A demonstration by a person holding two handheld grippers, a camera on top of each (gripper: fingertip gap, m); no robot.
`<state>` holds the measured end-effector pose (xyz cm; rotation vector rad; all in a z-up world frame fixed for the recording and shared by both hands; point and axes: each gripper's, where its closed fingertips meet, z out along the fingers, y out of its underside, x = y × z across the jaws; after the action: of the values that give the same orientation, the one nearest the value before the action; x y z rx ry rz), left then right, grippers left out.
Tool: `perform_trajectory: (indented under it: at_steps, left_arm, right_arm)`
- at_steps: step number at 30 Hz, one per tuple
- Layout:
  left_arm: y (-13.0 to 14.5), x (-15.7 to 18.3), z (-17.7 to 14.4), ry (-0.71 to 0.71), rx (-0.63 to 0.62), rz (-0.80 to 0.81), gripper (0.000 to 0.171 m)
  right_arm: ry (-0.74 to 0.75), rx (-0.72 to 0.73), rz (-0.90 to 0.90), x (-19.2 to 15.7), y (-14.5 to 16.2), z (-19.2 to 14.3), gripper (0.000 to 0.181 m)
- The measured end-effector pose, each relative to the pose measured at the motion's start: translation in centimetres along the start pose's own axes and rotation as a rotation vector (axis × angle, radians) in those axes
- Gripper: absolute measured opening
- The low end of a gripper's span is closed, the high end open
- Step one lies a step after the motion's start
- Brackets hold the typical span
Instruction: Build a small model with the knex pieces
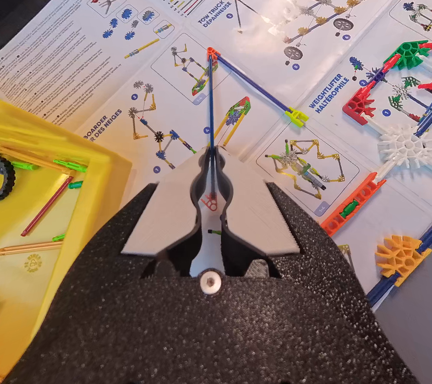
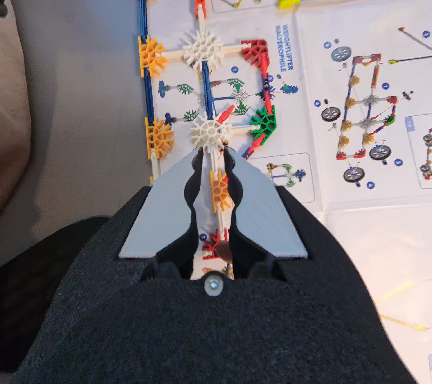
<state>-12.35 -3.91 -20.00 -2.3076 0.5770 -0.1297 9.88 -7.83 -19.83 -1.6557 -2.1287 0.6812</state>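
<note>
My left gripper (image 1: 212, 147) is shut on a thin blue rod (image 1: 211, 101). The rod runs forward to an orange connector (image 1: 211, 52). A second blue rod (image 1: 252, 85) leaves that connector and ends in a yellow-green clip (image 1: 297, 116). A small red connector (image 1: 210, 202) sits at the held rod's near end, between the fingers. My right gripper (image 2: 213, 150) hovers with its jaws slightly apart, straddling a white rod (image 2: 213, 160) just below a white snowflake connector (image 2: 208, 132) of a flat built frame. A yellow-orange connector (image 2: 218, 190) shows between the fingers.
A yellow tray (image 1: 70, 146) with loose rods and a tyre (image 1: 5, 177) lies at the left. The frame, with a green connector (image 2: 264, 125), a red corner (image 2: 256, 51) and an orange strip (image 1: 350, 204), lies on a printed instruction sheet (image 1: 233, 22). A grey surface (image 2: 81, 68) lies beside it. The left gripper's tips are roughly 25 cm from the right gripper's.
</note>
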Motion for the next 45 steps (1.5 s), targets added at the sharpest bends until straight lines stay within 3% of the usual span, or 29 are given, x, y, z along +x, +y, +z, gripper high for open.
perform_trajectory:
  at_steps: [2,4,9,15,21,23,27,32,38,45]
  left_arm:
    - [0.0,-0.2,-0.1,-0.004,0.003,-0.006,0.001]
    - [0.0,-0.3,-0.2,-0.004,0.006,-0.01,0.001]
    - [0.0,-0.3,-0.1,-0.008,0.007,-0.006,0.001]
    - [-0.1,0.3,0.2,-0.005,0.011,0.005,0.001]
    - [-0.9,1.0,0.4,-0.016,0.047,0.006,0.001]
    - [-1.0,1.2,0.5,-0.017,0.053,0.008,0.001]
    - [-1.1,1.6,0.6,-0.008,0.054,0.018,0.001]
    - [-0.8,1.9,0.5,0.018,0.042,0.035,0.001]
    - [-0.5,1.9,0.1,0.067,0.039,0.037,0.006]
    - [0.7,2.0,0.0,0.094,-0.022,0.065,0.007]
  right_arm:
    - [0.033,-0.088,-0.011,0.2,1.5,0.3,0.016]
    - [0.024,-0.089,-0.006,0.2,1.7,0.2,0.006]
    - [0.009,-0.149,-0.035,1.1,3.2,-0.8,0.005]
    - [0.067,-0.278,-0.033,5.3,6.9,-4.1,0.005]
    - [0.163,-0.297,0.055,8.8,8.7,-5.1,0.013]
    - [0.214,-0.264,0.054,9.3,7.6,-6.1,0.018]
    - [0.278,-0.043,0.077,9.8,1.7,-6.5,0.018]
    - [0.206,0.129,0.151,9.3,-4.9,-1.2,0.015]
    - [0.096,0.114,0.227,10.3,-8.8,5.1,0.013]
    - [0.065,0.042,0.244,10.0,-9.6,7.3,0.014]
